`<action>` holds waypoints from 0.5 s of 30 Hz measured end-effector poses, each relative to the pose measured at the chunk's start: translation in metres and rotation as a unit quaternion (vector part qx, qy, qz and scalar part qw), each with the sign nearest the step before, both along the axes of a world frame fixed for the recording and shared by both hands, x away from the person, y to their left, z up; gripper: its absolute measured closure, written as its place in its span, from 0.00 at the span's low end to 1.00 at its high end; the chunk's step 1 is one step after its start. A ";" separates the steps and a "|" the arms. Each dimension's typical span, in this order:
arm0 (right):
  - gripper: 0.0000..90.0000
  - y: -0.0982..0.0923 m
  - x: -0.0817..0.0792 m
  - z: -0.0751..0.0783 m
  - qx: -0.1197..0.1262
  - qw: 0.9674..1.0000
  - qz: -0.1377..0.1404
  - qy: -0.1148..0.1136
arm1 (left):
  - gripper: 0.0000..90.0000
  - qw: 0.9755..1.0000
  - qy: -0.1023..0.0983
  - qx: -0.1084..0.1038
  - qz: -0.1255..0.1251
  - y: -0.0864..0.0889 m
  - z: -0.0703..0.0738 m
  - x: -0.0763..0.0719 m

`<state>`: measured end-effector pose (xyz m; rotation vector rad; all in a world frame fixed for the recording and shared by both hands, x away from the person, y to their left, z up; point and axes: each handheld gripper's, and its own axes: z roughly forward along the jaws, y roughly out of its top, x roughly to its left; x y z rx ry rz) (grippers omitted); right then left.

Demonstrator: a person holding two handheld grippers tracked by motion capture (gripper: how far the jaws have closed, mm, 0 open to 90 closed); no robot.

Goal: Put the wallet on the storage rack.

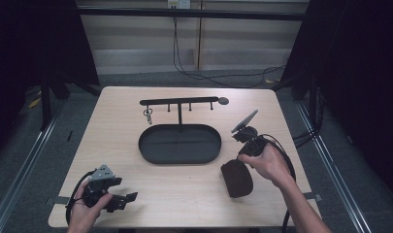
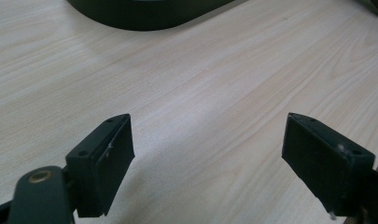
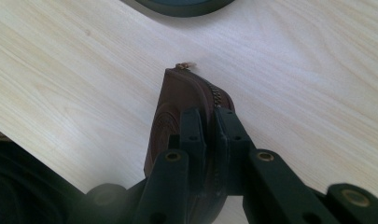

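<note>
A brown zip pouch (image 1: 237, 178) hangs just above the table's front right part, zip edge up. My right gripper (image 1: 241, 162) is shut on its top edge, held by a hand that comes in from the lower right. In the right gripper view the jaws (image 3: 207, 121) pinch the pouch (image 3: 175, 102) along its zip, with the zip pull at the far end. My left gripper (image 1: 126, 199) rests at the front left corner in the other hand. Its jaws (image 2: 207, 154) stand wide open over bare wood with nothing between them.
A black oval tray (image 1: 179, 159) lies in the middle of the table. Behind it stands a black hook rack (image 1: 179, 102) with a key ring (image 1: 148, 114) hanging at its left end. Cables run across the floor beyond the far edge.
</note>
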<state>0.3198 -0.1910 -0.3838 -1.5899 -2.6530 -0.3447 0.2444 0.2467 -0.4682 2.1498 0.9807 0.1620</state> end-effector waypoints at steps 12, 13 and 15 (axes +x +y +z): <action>0.92 0.001 0.005 0.009 -0.008 1.000 0.009 0.024 | 0.18 1.000 0.003 -0.004 0.003 0.001 0.000 0.000; 0.92 0.001 0.006 0.010 -0.008 1.000 0.008 0.024 | 0.18 1.000 0.003 -0.003 0.003 0.001 0.000 0.000; 0.92 0.001 0.007 0.013 -0.009 1.000 0.007 0.021 | 0.18 1.000 0.002 -0.004 0.004 0.001 0.000 0.000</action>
